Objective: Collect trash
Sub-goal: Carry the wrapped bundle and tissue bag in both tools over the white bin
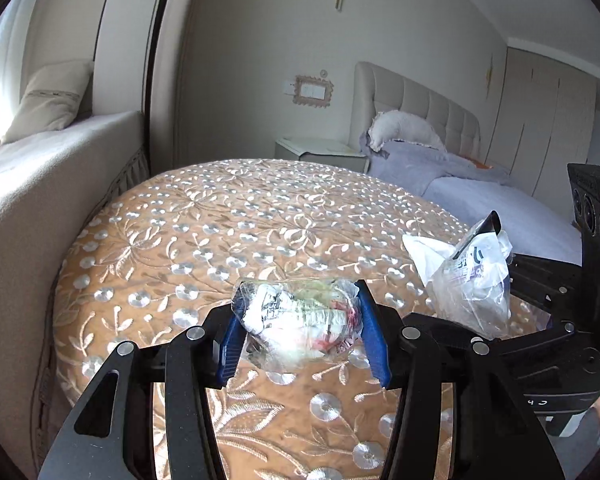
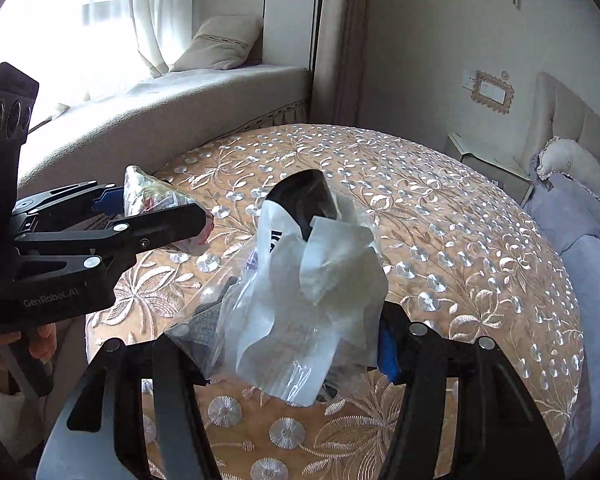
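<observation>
Two trash bundles are held above a round table (image 1: 228,216) covered with a tan embroidered cloth (image 2: 460,248).

Left gripper (image 1: 300,332): its blue pads (image 1: 374,336) are pressed on both sides of a clear plastic wad (image 1: 300,324), crumpled, with white and red scraps inside. The wad is clamped between the pads and sits clear of the cloth. In the right wrist view the same gripper (image 2: 160,216) is seen from the side at the left, the wad (image 2: 152,196) sticking out past its fingers.

Right gripper (image 2: 296,356): it is closed around a larger bag (image 2: 300,300) of clear plastic stuffed with white paper, a dark piece poking out on top. Only the right blue pad (image 2: 388,352) is seen against the bag; the left pad is hidden behind the plastic. In the left wrist view this bag (image 1: 472,276) is seen at the right, held up over the table edge.

The two bundles are near each other, not touching.

Background: a window seat (image 2: 204,92) with a cushion (image 2: 220,42), a bed (image 1: 500,200) with lilac bedding, a nightstand (image 1: 320,150). Part of a hand (image 2: 40,340) is seen on the left gripper's handle.
</observation>
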`<state>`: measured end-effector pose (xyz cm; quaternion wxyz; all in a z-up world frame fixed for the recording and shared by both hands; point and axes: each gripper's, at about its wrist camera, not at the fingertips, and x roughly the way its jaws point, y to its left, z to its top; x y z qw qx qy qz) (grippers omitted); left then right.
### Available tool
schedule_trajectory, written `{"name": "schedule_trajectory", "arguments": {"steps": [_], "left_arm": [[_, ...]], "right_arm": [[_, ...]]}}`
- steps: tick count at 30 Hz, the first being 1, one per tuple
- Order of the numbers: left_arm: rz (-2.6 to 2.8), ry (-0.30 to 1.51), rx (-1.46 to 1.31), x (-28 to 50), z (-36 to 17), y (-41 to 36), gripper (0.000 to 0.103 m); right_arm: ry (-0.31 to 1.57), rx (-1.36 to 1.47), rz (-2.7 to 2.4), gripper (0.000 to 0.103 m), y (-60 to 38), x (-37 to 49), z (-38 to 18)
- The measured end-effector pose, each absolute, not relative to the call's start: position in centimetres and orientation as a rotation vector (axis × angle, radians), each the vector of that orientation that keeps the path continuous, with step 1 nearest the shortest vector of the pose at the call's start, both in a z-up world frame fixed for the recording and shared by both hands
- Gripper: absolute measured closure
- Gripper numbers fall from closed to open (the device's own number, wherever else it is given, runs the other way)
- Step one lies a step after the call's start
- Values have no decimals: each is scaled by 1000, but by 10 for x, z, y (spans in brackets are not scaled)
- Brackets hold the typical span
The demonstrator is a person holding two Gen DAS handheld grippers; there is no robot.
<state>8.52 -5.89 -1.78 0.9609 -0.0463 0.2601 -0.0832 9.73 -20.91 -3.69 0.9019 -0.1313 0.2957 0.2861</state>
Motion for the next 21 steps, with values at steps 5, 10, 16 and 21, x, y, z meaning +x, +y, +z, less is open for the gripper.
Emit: {"name": "schedule_trajectory", "arguments": {"steps": [5, 10, 16, 21], "left_arm": [[-272, 543, -58, 53, -33, -99, 53], [-352, 541, -21, 30, -44, -135, 53], [-426, 539, 7, 13, -48, -170, 53], [-472, 527, 35, 4, -48, -200, 53]], "right_arm": [[587, -242, 508, 43, -255, 51, -41], [574, -203, 436, 43, -289, 16, -52], [576, -156, 363, 42, -324, -14, -59], [575, -119, 302, 42, -355, -32, -60]]}}
